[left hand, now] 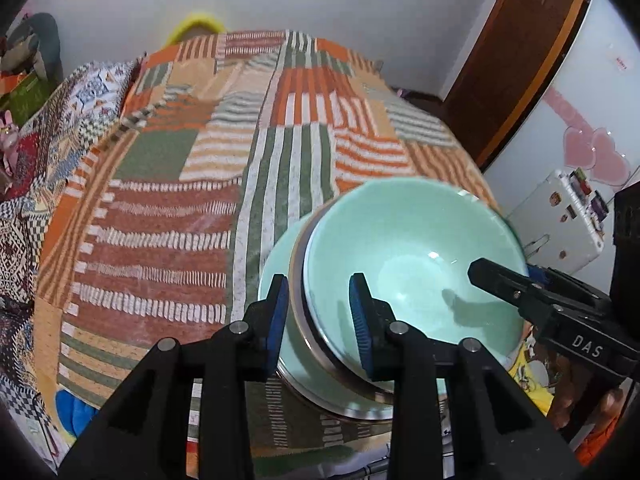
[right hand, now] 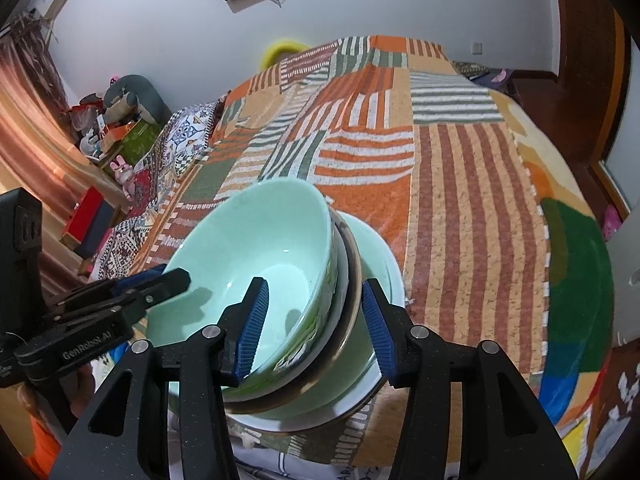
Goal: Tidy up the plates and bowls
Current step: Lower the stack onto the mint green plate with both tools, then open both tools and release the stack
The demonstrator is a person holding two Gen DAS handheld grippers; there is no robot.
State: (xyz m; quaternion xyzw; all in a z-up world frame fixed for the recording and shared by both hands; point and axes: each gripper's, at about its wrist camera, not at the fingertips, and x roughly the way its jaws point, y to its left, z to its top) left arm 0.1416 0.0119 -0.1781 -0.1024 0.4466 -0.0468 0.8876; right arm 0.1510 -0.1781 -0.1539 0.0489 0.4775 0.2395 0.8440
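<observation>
A stack of mint-green bowls and plates sits at the near edge of a striped patchwork blanket [left hand: 224, 168]. The top bowl [left hand: 412, 264] is deep and empty; it also shows in the right wrist view [right hand: 256, 252]. Under it lie a brown-rimmed dish [right hand: 352, 280] and a wide green plate [right hand: 384, 264]. My left gripper [left hand: 320, 320] is open, its blue pads straddling the stack's left rim. My right gripper [right hand: 316, 328] is open, straddling the right rim, one finger inside the bowl. Each gripper shows in the other's view, the right gripper [left hand: 520, 288] and the left gripper [right hand: 132, 292].
The blanket covers a bed that stretches away behind the stack. A white fridge [left hand: 580, 128] with pink heart stickers stands at the right. A wooden door frame [left hand: 520, 60] is beside it. Boxes and soft toys [right hand: 120, 128] crowd the far left. A yellow ring [right hand: 282, 50] lies beyond the bed.
</observation>
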